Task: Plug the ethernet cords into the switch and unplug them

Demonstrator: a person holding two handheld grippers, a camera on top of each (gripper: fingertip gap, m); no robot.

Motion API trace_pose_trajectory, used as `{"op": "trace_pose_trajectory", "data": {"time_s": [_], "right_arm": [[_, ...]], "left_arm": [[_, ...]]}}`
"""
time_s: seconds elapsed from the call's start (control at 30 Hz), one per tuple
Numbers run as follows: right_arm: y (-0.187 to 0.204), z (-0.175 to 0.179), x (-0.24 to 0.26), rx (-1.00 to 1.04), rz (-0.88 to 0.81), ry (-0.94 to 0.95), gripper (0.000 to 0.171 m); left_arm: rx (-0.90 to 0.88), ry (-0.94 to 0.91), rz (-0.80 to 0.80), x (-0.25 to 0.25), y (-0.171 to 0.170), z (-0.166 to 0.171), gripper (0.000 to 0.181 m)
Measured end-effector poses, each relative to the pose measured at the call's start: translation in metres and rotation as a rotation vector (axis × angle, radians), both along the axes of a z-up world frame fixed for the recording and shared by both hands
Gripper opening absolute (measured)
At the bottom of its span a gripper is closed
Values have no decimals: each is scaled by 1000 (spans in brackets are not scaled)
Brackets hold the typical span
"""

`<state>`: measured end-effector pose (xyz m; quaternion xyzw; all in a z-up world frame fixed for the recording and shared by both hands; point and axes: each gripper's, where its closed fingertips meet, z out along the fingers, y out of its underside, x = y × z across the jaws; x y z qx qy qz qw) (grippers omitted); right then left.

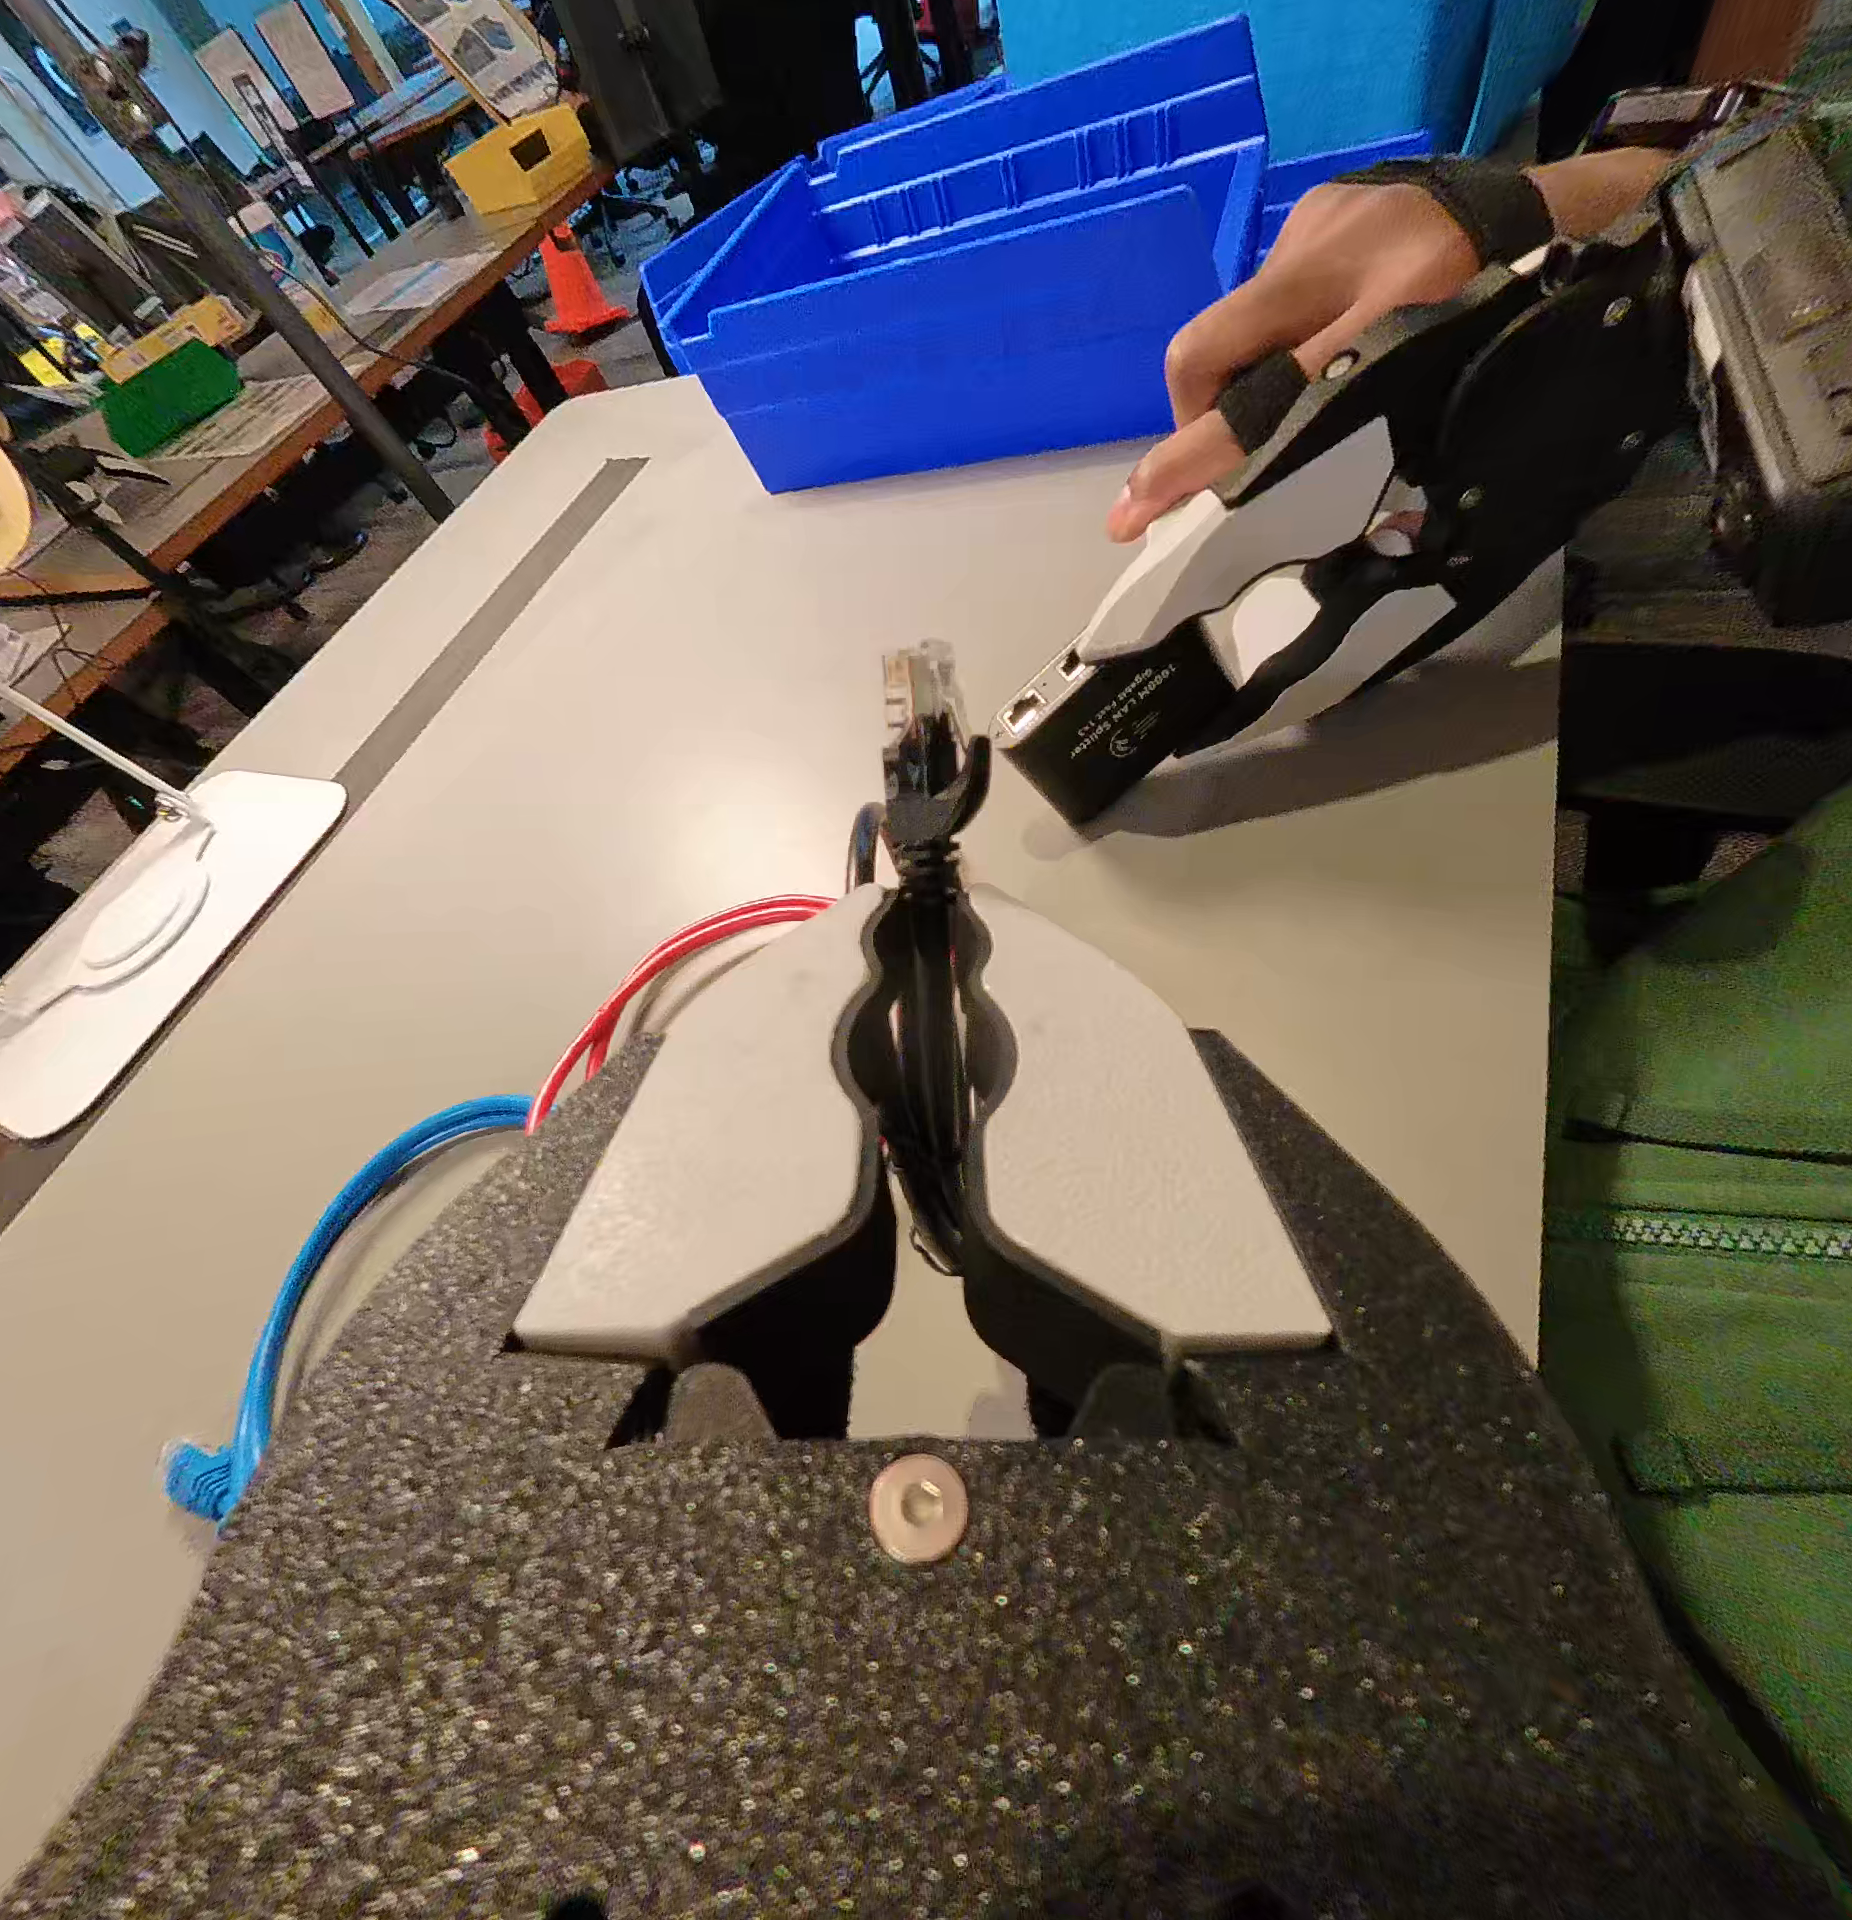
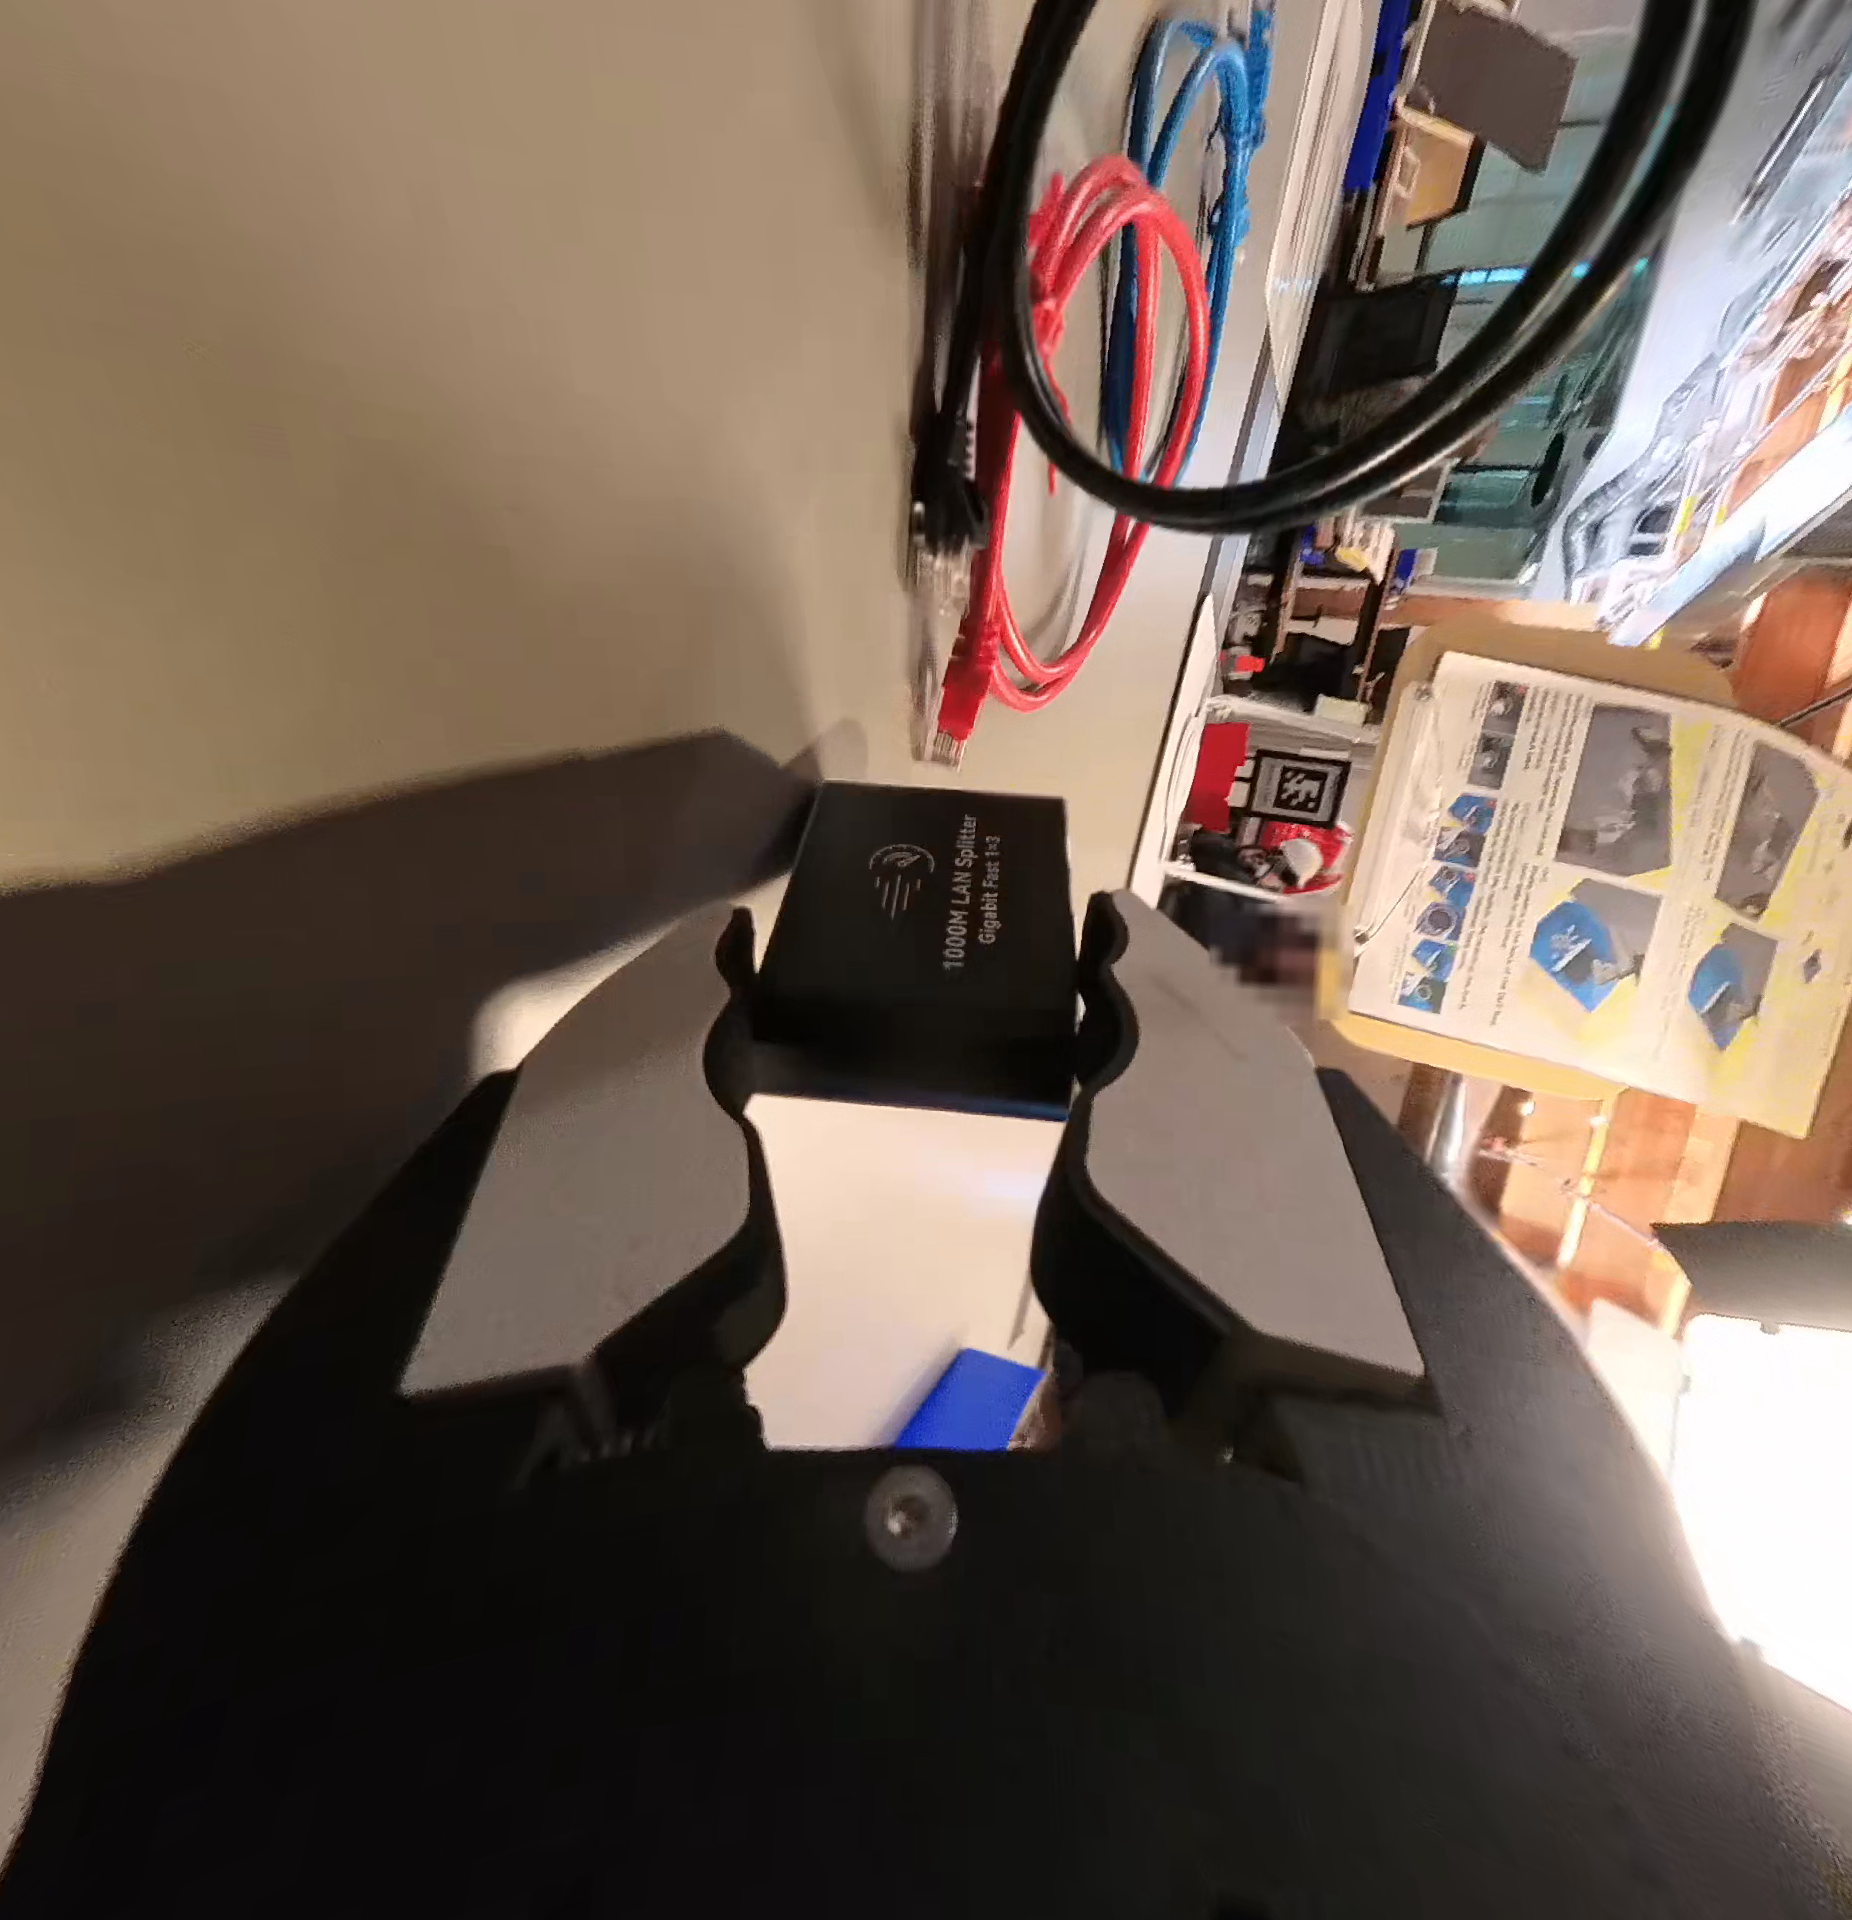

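Over desk [image 1: 589, 727] | left tongs [image 1: 927, 914] clamped on black cord [image 1: 927, 790], plug up | right tongs [image 2: 906, 966] gripping switch [image 2: 917, 904], ports facing plug | red cord [image 2: 1088, 436], blue cord [image 2: 1202, 156] lying behind

Rear end of switch [image 1: 1119, 727] covered by right gripper [image 1: 1161, 665] fingers; port interiors too small to be read. Black cord [image 1: 927, 1039] lost behind left gripper [image 1: 922, 914] body. Red cord [image 1: 683, 966] and blue cord [image 1: 309, 1278] partly hidden under same gripper. Plug [image 2: 932, 582] of black cord smeared by blur. Black loop [image 2: 1317, 478] cut off at top edge. Mosaic patch laid beside right finger.
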<state>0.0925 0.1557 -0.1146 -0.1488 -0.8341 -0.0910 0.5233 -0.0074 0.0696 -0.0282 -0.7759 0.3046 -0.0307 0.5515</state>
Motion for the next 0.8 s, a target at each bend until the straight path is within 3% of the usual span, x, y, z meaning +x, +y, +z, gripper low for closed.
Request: {"op": "trace_pose_trajectory", "data": {"time_s": [0.03, 0.5, 0.67, 0.8], "right_arm": [[1, 0, 1, -15, -15, 0, 60], [-18, -7, 17, -320, -92, -19, 59], [-7, 7, 23, -614, -279, 156, 66], [-6, -9, 30, -825, -428, 162, 75]], "left_arm": [[-2, -6, -2, 1, 1, -1, 8], [-7, -8, -20, 10, 5, -2, 8], [33, 6, -24, 10, 6, -1, 8], [48, -10, -37, 16, 8, -3, 9]]}}
